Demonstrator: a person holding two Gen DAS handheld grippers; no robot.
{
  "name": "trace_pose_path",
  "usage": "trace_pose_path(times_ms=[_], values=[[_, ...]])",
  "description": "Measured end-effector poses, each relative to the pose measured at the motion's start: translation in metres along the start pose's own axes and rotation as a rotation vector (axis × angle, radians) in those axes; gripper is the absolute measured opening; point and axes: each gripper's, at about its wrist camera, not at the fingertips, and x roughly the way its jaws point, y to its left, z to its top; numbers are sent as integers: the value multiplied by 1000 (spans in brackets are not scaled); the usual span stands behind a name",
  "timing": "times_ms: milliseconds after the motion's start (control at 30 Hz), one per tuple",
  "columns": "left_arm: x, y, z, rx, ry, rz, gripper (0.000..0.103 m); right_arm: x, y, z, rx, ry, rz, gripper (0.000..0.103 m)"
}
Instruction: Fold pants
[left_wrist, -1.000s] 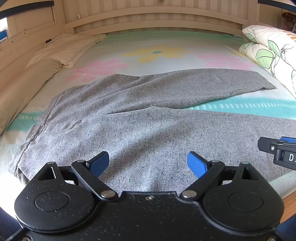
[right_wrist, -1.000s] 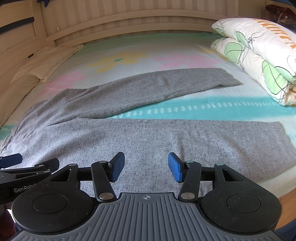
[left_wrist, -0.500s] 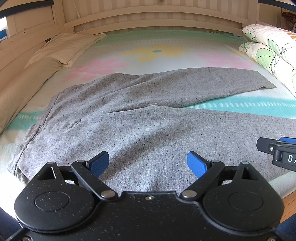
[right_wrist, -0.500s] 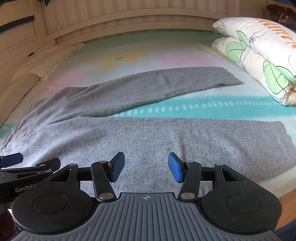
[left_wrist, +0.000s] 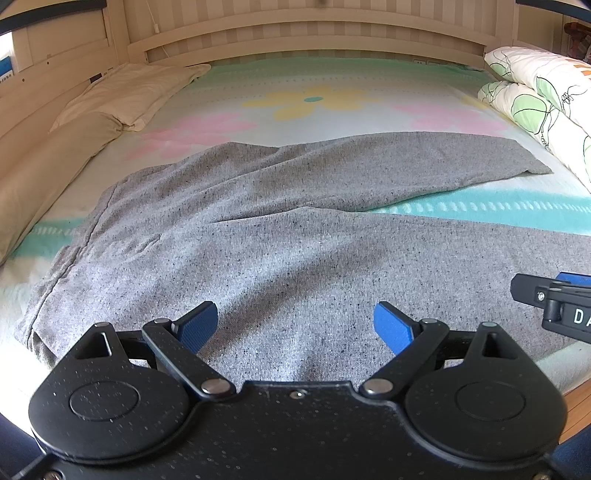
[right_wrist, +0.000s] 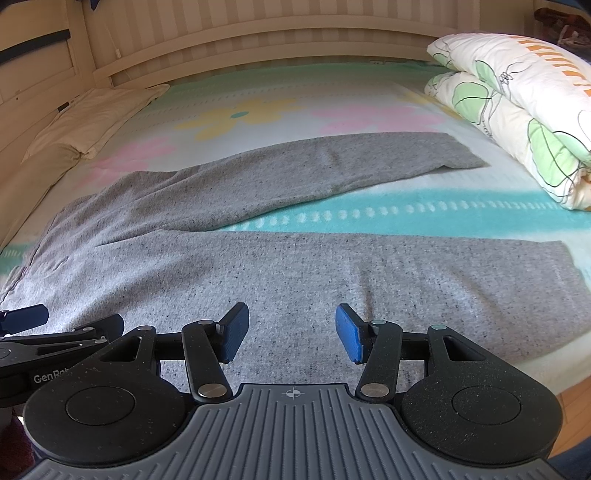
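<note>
Grey speckled pants (left_wrist: 280, 236) (right_wrist: 295, 266) lie spread flat on the bed, waistband at the left, both legs stretching right in a V with a strip of sheet between them. My left gripper (left_wrist: 295, 325) hovers open over the near leg close to the seat, nothing between its blue pads. To its right, my right gripper (right_wrist: 291, 332) hangs open over the middle of the same near leg, also holding nothing. Each gripper shows at the edge of the other's view: the right one (left_wrist: 554, 306), the left one (right_wrist: 48, 339).
The bed sheet (right_wrist: 406, 218) has teal bands and pastel flowers. Cream pillows (left_wrist: 122, 96) lie at the far left. A folded leaf-print duvet (right_wrist: 524, 110) sits at the right. A wooden headboard (left_wrist: 303, 40) closes the far side. The mattress edge runs just below the grippers.
</note>
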Motion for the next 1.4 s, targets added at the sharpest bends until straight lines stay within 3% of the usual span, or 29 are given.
trace_pose_path(times_ms=[400,533,833,1167,1400], values=[[0,0,0,-4,4,-5,91,0,1,0,1,2,1,51],[1,1,1,-2,12,-1,83,1,0,-1,5,7,6,51],[0,10,7,-14,21,18,76,5,1,4,31,19,0,51],[8,30,60,-54,43,-24,71,16,1,24,105,86,25,51],[27,30,104,-30,42,-12,73,30,-12,67,95,102,17,51]])
